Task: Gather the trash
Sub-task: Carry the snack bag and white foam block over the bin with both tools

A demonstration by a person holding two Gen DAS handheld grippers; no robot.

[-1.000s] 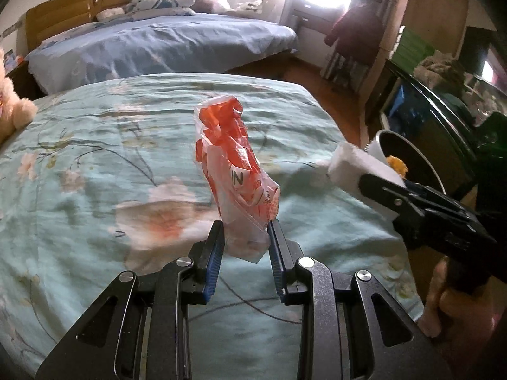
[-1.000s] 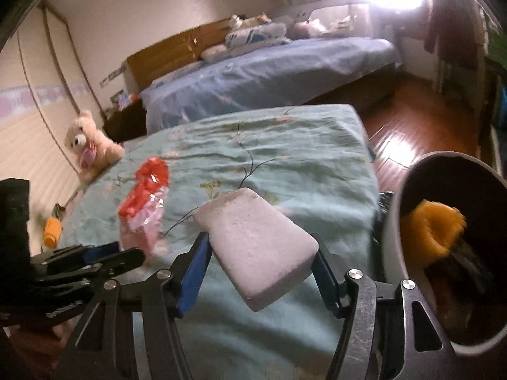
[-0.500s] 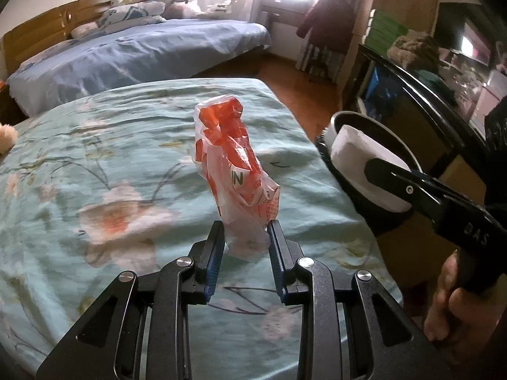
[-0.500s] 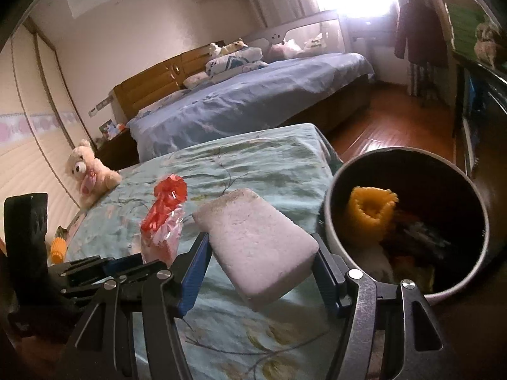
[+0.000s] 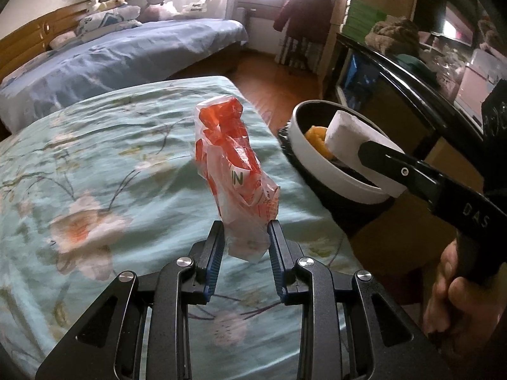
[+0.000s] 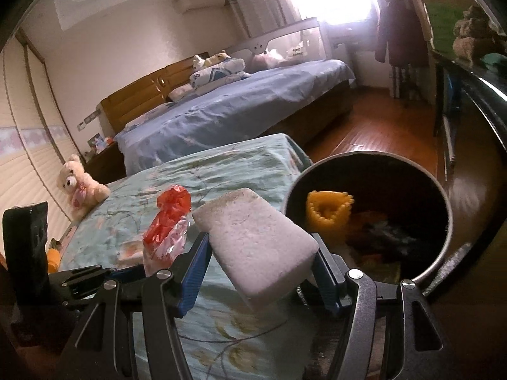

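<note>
My left gripper (image 5: 245,232) is shut on the lower end of a crumpled red and clear plastic wrapper (image 5: 236,171), which stands up above the floral bedspread (image 5: 95,164). My right gripper (image 6: 263,255) is shut on a white foam block (image 6: 256,240), carried at the near rim of a round trash bin (image 6: 443,209). The bin has a dark inside with a yellow ridged piece (image 6: 328,212) and other dark scraps in it. The left wrist view shows the foam block (image 5: 345,136) over the bin (image 5: 320,171), beside the bed's right edge. From the right wrist view the wrapper (image 6: 168,224) is to the left.
A second bed with a blue cover (image 6: 234,110) stands behind. A teddy bear (image 6: 79,186) sits at the floral bed's far left. A dark cabinet (image 5: 396,76) with clutter runs along the right. Wooden floor (image 5: 279,85) lies between beds and cabinet. A person's hand (image 5: 456,285) grips the right tool.
Both grippers have travelled right toward the bin, each keeping its load. The bin now fills more of the right wrist view and the foam block hangs over its rim.
</note>
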